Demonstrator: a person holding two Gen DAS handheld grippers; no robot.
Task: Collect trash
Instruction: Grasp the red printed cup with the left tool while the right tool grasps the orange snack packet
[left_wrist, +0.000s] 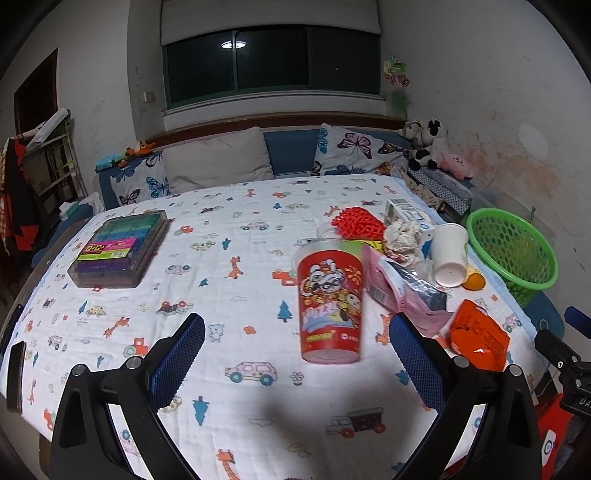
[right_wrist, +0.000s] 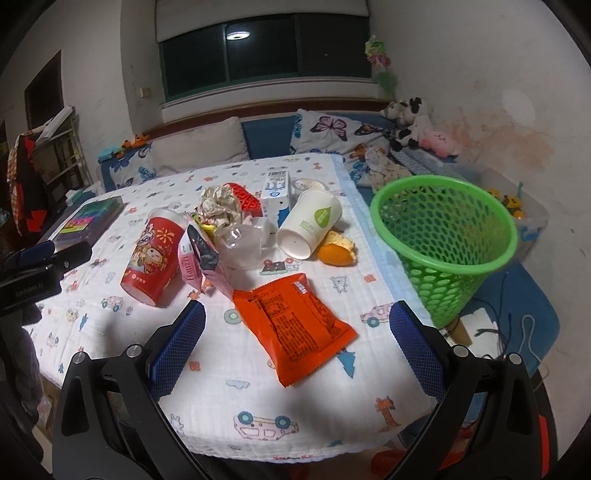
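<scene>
A trash pile lies on the printed tablecloth (left_wrist: 229, 369). A red paper cup (left_wrist: 330, 306) lies on its side just beyond my open, empty left gripper (left_wrist: 297, 326). It also shows in the right wrist view (right_wrist: 155, 262). An orange snack bag (right_wrist: 291, 325) lies flat between the fingers of my open, empty right gripper (right_wrist: 297, 314). It also shows in the left wrist view (left_wrist: 478, 341). Behind are a pink wrapper (right_wrist: 203, 258), a white paper cup (right_wrist: 308, 223), crumpled paper (right_wrist: 218, 203), a milk carton (right_wrist: 276, 194) and an orange peel (right_wrist: 338, 251). A green mesh basket (right_wrist: 447, 240) stands at the table's right edge.
A tray of coloured boxes (left_wrist: 120, 247) lies on the table's left side. A red net (left_wrist: 356, 221) lies behind the pile. A sofa with pillows (left_wrist: 218, 158) and plush toys (left_wrist: 430, 144) runs along the far wall. A shelf (left_wrist: 51, 155) stands at far left.
</scene>
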